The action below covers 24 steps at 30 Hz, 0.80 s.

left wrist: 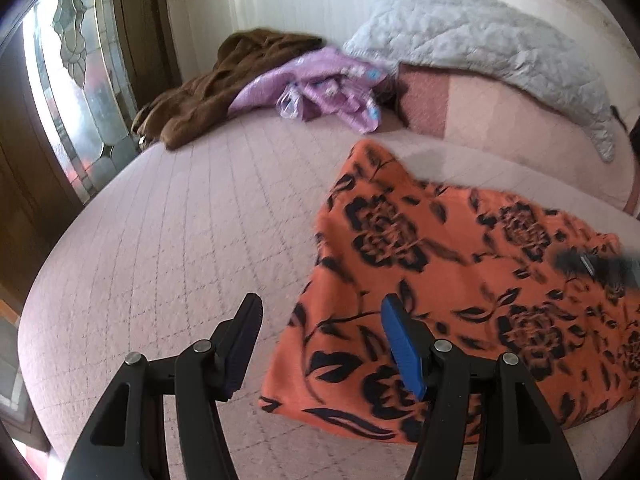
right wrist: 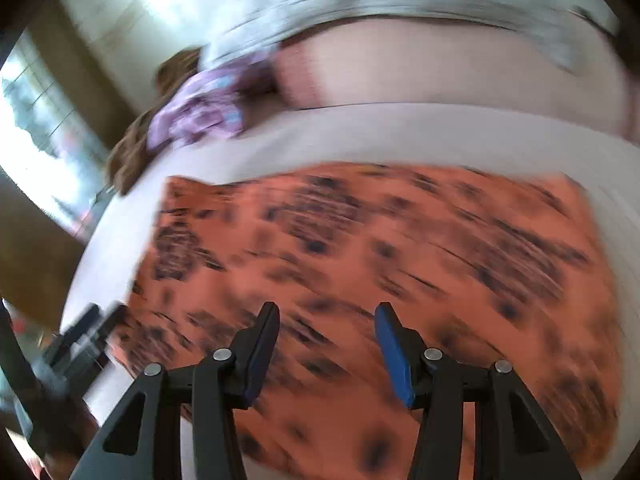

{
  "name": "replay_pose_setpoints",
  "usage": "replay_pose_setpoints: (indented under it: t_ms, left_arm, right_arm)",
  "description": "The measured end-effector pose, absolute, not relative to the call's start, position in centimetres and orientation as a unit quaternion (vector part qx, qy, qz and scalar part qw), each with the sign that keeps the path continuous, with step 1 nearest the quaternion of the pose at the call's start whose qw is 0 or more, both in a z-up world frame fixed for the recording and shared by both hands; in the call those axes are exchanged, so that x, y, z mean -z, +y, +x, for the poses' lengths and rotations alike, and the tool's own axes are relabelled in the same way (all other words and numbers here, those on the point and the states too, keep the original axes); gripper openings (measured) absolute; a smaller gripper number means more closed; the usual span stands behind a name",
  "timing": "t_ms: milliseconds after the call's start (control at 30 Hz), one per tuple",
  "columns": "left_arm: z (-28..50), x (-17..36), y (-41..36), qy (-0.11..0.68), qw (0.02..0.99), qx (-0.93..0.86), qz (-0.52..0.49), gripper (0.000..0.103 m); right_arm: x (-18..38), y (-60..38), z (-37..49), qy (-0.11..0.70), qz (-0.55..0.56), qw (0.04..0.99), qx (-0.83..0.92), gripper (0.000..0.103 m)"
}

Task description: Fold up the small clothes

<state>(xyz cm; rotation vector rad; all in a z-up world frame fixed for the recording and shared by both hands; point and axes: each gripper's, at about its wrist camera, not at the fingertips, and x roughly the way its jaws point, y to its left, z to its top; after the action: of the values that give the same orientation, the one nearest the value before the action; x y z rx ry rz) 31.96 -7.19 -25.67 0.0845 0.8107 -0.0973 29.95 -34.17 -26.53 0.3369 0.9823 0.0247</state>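
We see soft orange cloth printed with black flowers, lying matt on the bed, whose pale pink cover is quilted in stitched squares. Our left tongs are matt black plastic with shiny metal pins and one ribbed blue pad. Near the bed's far edge we spot a fuzzy brown garment, a sheeny lilac fabric, and a crinkled grey quilted pillow.

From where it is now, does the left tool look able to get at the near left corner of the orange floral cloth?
Probably yes. The left tool is open, holds nothing, and the orange floral cloth lies flat on the bed with its corner uncovered just ahead.
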Motion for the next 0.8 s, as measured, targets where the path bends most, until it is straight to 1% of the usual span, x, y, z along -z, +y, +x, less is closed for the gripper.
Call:
replay_pose_setpoints:
  t_ms: [100, 200, 267, 367, 433, 533, 600, 700, 800]
  left_arm:
    - [33.0, 26.9, -5.8, 0.428, 0.903, 0.037, 0.023, 0.064]
    - [33.4, 27.4, -4.8, 0.442, 0.896, 0.045, 0.001, 0.069]
    - [33.5, 27.4, -4.4, 0.448, 0.893, 0.049, -0.006, 0.069]
    - [33.7, 27.8, -4.2, 0.455, 0.889, 0.058, -0.003, 0.07]
    - [33.9, 28.2, -4.1, 0.461, 0.885, 0.066, -0.003, 0.07]
    - [33.9, 28.5, -4.0, 0.464, 0.882, 0.078, 0.003, 0.07]
    - [33.6, 28.1, -3.8, 0.459, 0.885, 0.079, 0.004, 0.07]
    - [32.9, 27.4, -4.1, 0.441, 0.894, 0.073, 0.019, 0.069]
    - [31.4, 25.7, -4.6, 0.405, 0.91, 0.078, 0.035, 0.069]
  right_arm:
    - [26.9, -30.1, 35.6, 0.482, 0.156, 0.86, -0.069, 0.054]
    - [27.9, -26.1, 40.8, 0.491, 0.175, 0.845, -0.117, 0.054]
    - [29.2, -23.5, 44.1, 0.503, 0.189, 0.831, -0.142, 0.054]
    - [31.3, -20.9, 47.3, 0.512, 0.188, 0.828, -0.132, 0.055]
    - [31.9, -20.2, 48.5, 0.491, 0.175, 0.846, -0.112, 0.055]
    - [31.6, -21.4, 48.7, 0.479, 0.219, 0.843, -0.107, 0.054]
    - [30.9, -22.7, 47.3, 0.471, 0.244, 0.841, -0.103, 0.054]
    - [28.8, -25.3, 42.7, 0.456, 0.24, 0.851, -0.096, 0.054]
    - [26.6, -28.4, 37.4, 0.444, 0.223, 0.864, -0.078, 0.054]
